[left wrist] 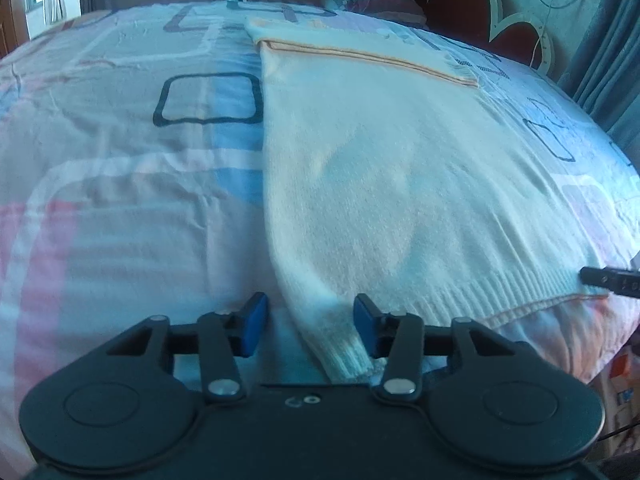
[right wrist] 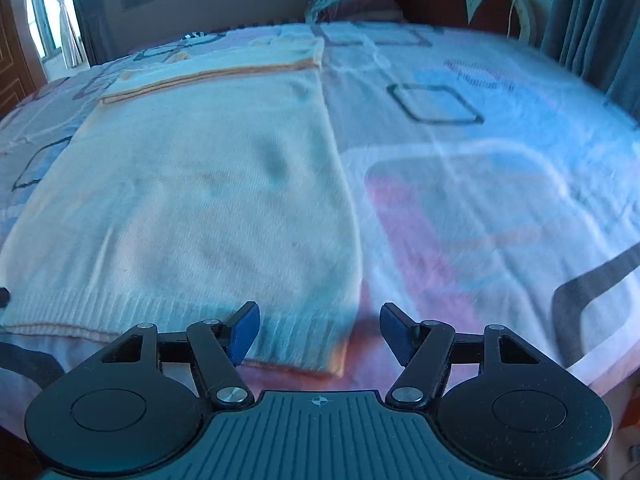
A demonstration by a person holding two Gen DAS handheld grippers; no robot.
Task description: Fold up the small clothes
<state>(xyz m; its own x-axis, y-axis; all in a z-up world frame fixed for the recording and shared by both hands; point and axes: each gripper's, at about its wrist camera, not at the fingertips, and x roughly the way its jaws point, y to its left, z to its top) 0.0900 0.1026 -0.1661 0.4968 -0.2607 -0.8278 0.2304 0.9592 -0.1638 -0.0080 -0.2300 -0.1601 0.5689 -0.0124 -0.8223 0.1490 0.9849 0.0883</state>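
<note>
We're on a bed (left wrist: 120, 200) dressed in a cotton cover of pastel blocks and dark rounded squares, a scalloped red headboard (left wrist: 460, 4) and grey curtains behind. Down at the left gripper (left wrist: 308, 326), the blue-padded jaws stand apart, and the near left corner of the sweater (left wrist: 400, 180) runs between them, not visibly pinched. Over at the right gripper (right wrist: 318, 334), the jaws are wider apart, straddling the sweater's near right corner (right wrist: 332, 344) with nothing clamped; one pad hovers over the ribbing, the other over bare bedcover. So both hands are lined up on the near hem, and my read is that the next fold, bottom up toward the top, is about to start but hasn't. What looks done: the cream knit lies as a tidy long rectangle in the middle of the bed, side edges straight, sleeves apparently tucked in, and a folded band with peach trim (left wrist: 360, 56) across the far end. The fabric is a soft, fuzzy fine knit, thick enough to hold a rounded edge, with a ribbed hem (right wrist: 140, 312) finished in a thin peach line.
</note>
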